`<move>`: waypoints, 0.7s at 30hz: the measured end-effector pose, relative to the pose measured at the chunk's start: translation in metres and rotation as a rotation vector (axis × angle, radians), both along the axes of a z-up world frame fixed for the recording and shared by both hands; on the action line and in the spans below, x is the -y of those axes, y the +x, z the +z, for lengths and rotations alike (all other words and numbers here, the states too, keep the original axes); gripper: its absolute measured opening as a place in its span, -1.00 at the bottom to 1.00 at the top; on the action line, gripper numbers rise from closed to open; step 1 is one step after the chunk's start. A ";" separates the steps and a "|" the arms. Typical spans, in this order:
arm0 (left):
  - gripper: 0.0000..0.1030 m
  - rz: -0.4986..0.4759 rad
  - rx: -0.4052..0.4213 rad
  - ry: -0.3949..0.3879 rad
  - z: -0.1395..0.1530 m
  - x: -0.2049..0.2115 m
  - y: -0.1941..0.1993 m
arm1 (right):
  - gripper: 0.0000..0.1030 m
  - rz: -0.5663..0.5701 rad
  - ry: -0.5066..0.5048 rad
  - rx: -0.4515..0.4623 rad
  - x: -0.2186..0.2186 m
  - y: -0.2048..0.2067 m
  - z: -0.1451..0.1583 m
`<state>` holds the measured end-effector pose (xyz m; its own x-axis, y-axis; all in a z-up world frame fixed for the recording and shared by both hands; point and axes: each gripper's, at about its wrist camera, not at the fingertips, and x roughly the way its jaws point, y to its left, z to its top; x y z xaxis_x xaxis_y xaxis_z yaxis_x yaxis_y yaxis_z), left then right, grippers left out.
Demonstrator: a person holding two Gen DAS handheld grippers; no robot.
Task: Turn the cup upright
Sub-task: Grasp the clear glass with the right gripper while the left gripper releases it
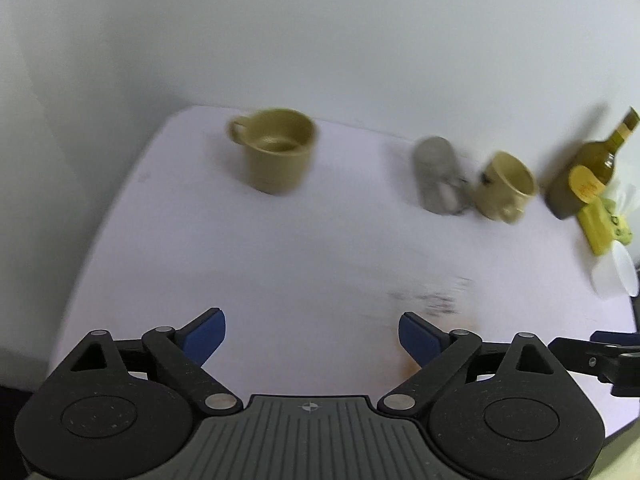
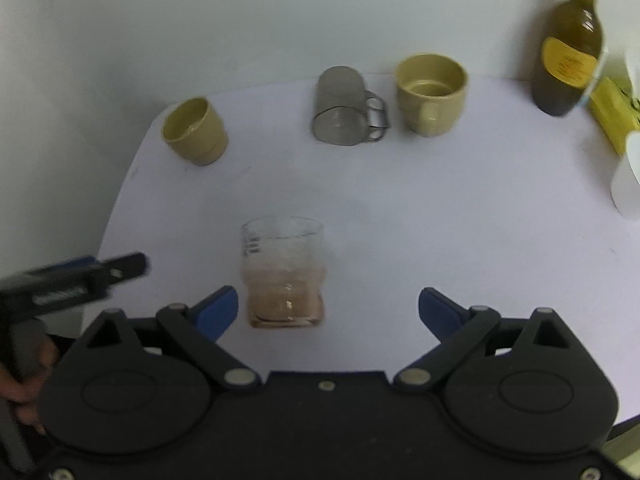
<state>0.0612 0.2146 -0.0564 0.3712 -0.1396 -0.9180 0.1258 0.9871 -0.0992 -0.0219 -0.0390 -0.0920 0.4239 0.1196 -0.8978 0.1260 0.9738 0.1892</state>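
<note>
A clear glass cup (image 2: 283,274) with a brownish base stands upright on the white table (image 2: 440,208), just ahead of my right gripper (image 2: 328,312), nearer its left finger. The right gripper is open and empty. My left gripper (image 1: 312,340) is open and empty over the table's near part. A grey see-through mug (image 2: 344,108) stands mouth down at the back; it also shows in the left wrist view (image 1: 438,176). Two tan mugs stand upright: one at the back left (image 2: 196,132) (image 1: 278,156), one beside the grey mug (image 2: 431,94) (image 1: 506,186).
A dark olive bottle (image 2: 568,60) (image 1: 584,172) stands at the back right beside a yellow box (image 2: 612,116) (image 1: 600,228) and a white cup (image 2: 628,184) (image 1: 616,276). The left gripper's tip shows in the right wrist view (image 2: 80,276). A white wall stands behind the table.
</note>
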 end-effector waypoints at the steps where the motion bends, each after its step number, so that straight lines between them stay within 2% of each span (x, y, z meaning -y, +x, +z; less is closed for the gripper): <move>1: 0.82 0.002 -0.011 0.007 0.000 -0.011 0.003 | 0.87 -0.011 -0.013 -0.020 -0.006 0.003 -0.007; 4: 0.82 -0.007 -0.012 -0.006 0.003 -0.031 0.007 | 0.85 -0.060 -0.021 -0.071 -0.018 0.008 -0.024; 9: 0.83 -0.019 -0.012 -0.032 0.000 -0.049 0.005 | 0.69 -0.066 0.006 -0.115 -0.027 0.009 -0.036; 11: 0.83 -0.003 -0.005 -0.035 -0.003 -0.052 0.002 | 0.44 -0.022 -0.002 -0.124 -0.030 0.016 -0.036; 14: 0.83 0.118 -0.038 -0.062 -0.012 -0.060 0.004 | 0.38 0.023 -0.014 -0.181 -0.032 0.030 -0.035; 16: 0.83 0.170 -0.019 -0.080 -0.006 -0.065 0.002 | 0.35 0.052 0.017 -0.210 -0.033 0.038 -0.041; 18: 0.83 0.203 -0.011 -0.078 -0.003 -0.066 0.001 | 0.20 0.075 0.029 -0.235 -0.036 0.043 -0.046; 21: 0.83 0.214 -0.008 -0.067 0.000 -0.062 -0.005 | 0.18 0.124 0.054 -0.227 -0.039 0.051 -0.046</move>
<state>0.0558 0.2765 -0.0566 0.3920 -0.1191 -0.9122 -0.0865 0.9824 -0.1654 0.0292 -0.0005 -0.1380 0.1915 0.2085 -0.9591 0.0512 0.9737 0.2219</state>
